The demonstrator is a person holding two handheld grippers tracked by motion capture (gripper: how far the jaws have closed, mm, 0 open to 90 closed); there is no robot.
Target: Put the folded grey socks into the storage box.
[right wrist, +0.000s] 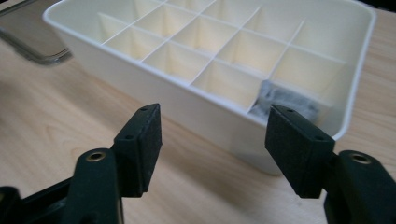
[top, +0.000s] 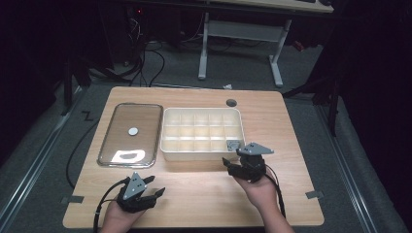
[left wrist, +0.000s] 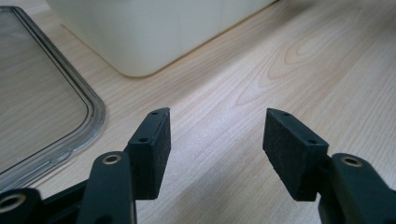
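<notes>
Grey piece (top: 233,144) sits in organizer box (top: 202,154) corner cell, 5 o'clock; right gripper (top: 244,162) released, empty; left gripper (top: 152,191) released. Risk: jaw clips box wall, shifts box.

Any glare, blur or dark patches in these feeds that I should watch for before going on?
High view: the room around the table is nearly black, and a white glare patch sits on the clear lid. Right gripper view: the grey item in the divided box is soft and smeared. Left gripper view: evenly lit, jaws sharp, the box's wall slightly soft.
</notes>
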